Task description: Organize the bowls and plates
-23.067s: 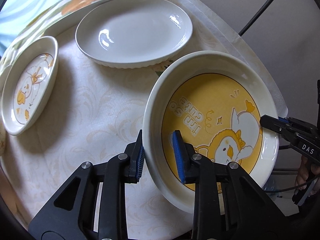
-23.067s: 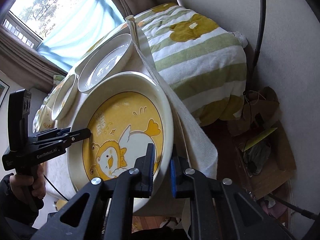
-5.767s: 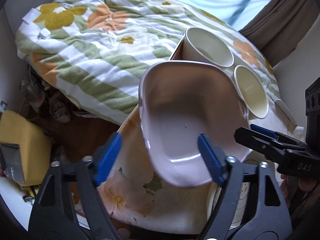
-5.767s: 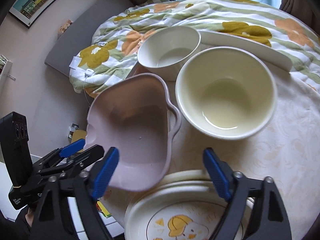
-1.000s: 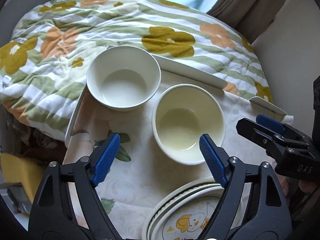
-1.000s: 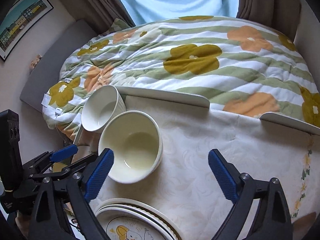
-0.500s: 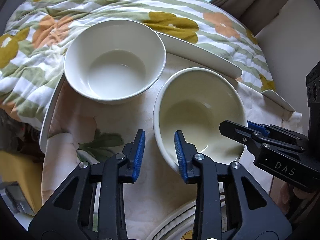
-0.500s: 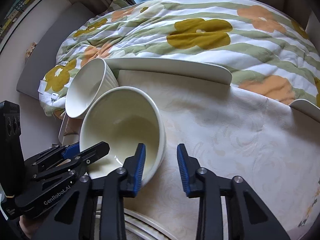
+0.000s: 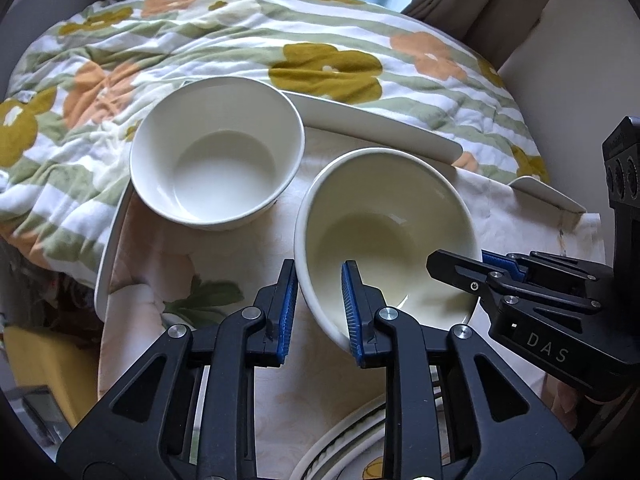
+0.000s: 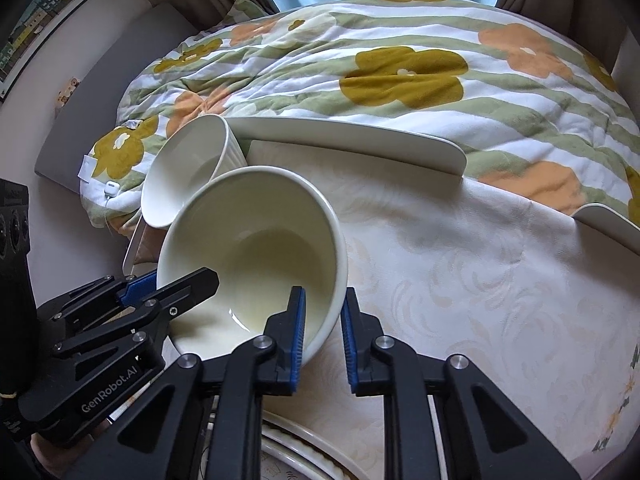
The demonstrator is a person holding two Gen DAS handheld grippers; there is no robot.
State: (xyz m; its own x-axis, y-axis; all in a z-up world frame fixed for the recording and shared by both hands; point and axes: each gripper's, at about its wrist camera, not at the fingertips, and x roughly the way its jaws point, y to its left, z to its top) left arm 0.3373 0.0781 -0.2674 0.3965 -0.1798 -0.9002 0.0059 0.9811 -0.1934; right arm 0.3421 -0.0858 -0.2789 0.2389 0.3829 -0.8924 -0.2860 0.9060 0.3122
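Cream bowl sits clamped between left gripper and right gripper, each pinching an opposite rim.

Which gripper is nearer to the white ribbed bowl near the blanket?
Left. The left gripper clamps the cream bowl's rim on the side facing the white ribbed bowl; the right gripper clamps the far side.

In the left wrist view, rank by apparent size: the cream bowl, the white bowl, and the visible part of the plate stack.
1. Cream bowl and white bowl: look alike, and the cream one sits nearer the camera, so unranked.
2. Plate stack: smallest, mostly hidden behind the left gripper.
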